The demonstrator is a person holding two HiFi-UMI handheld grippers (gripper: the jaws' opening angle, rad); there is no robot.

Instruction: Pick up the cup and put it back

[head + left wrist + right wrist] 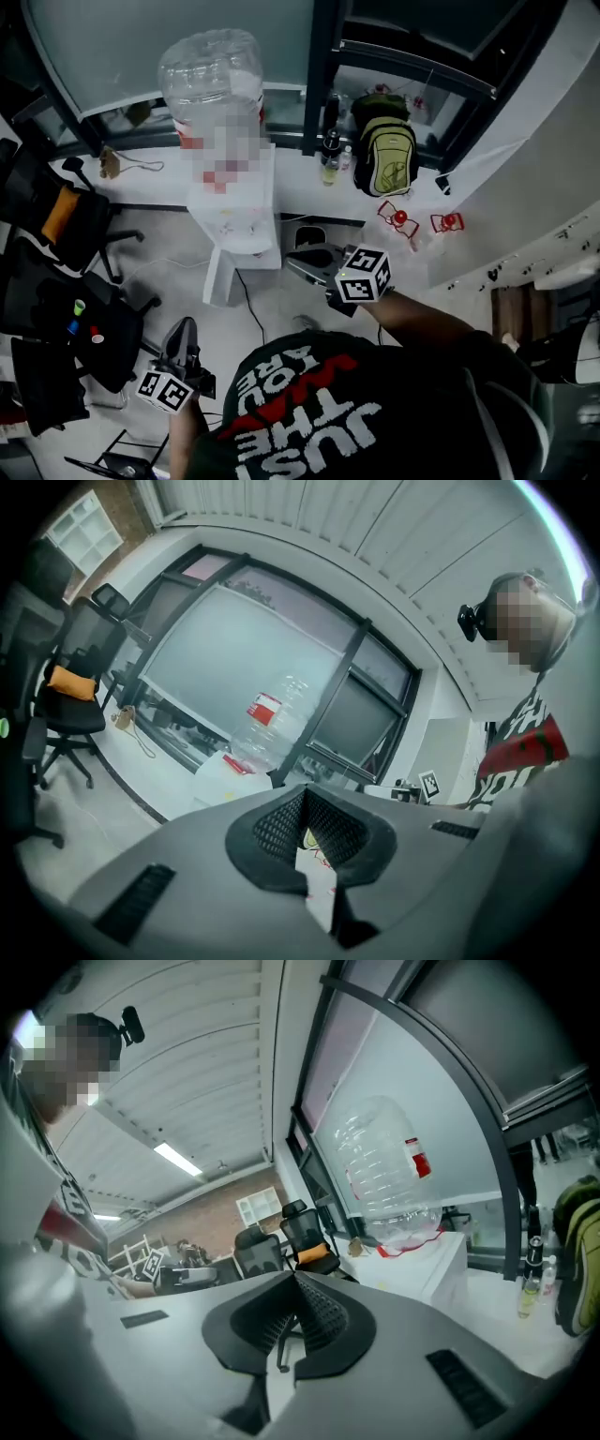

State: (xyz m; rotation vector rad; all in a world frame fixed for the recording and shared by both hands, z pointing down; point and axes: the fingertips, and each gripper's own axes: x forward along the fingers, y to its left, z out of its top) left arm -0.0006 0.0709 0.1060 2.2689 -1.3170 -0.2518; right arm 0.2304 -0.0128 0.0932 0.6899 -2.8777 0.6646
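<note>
Cup is not showing plainly in any view. Three small coloured bits point(81, 319), green, blue and red, are sitting on a dark chair point(112, 356) at the left of the head view, and they are too small to tell whether any is a cup.

The left claw point(305, 794) is staying low beside the person's shirt point(309, 412). It is clenched, its ribbed pads meeting at the tips with nothing between them. The right claw point(293, 1279) is clenched the same way and is also gripping nothing. It is hanging higher, near the foot of the white dispenser point(234, 225).

A big clear bottle point(211, 80) is standing upside down on the dispenser, which is backing onto the long white table point(150, 183) under the window. A green backpack point(384, 155) is sitting further right on the table, with small bottles point(330, 155) just beside it. Two red items point(400, 217) are lying on the floor below the backpack. An office chair with an orange cushion point(58, 214) is standing at the far left.
</note>
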